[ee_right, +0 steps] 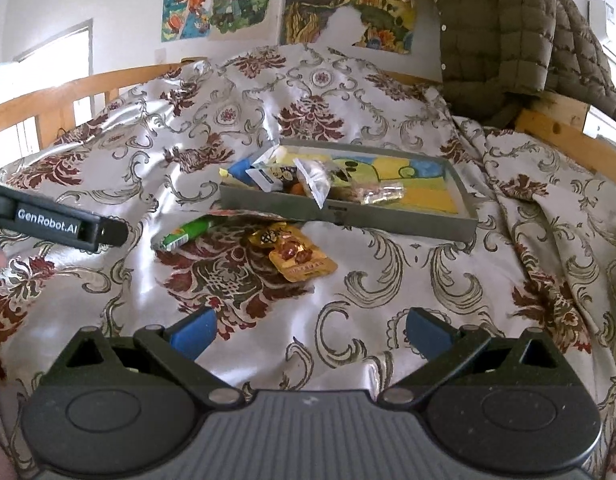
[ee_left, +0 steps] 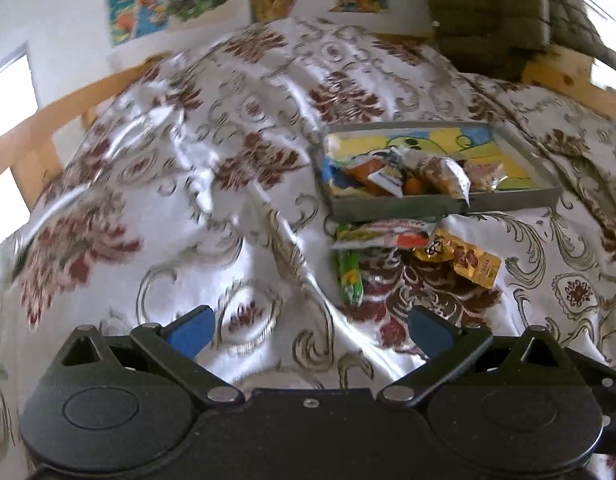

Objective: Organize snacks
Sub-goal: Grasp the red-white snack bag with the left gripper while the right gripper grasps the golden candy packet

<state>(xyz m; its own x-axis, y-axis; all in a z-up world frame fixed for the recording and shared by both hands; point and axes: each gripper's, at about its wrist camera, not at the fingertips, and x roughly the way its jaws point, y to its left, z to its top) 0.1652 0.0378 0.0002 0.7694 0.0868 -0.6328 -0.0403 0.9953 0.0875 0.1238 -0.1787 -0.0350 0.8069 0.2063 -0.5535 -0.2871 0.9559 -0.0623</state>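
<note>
On the bedspread [ee_right: 380, 292], just before the tray [ee_right: 388, 222], your green stick [ee_right: 184, 233] is lying long-ways toward it. Both grippers [ee_left: 310, 330] [ee_right: 310, 334] are gaping wide, holding nothing. Only the right view is showing your left tool [ee_right: 56, 222].

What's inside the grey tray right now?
The grey tray holds a heap of snack packets at its left end; the right part shows only the bare cartoon-printed bottom. Whatever lies beneath the heap is covered.
</note>
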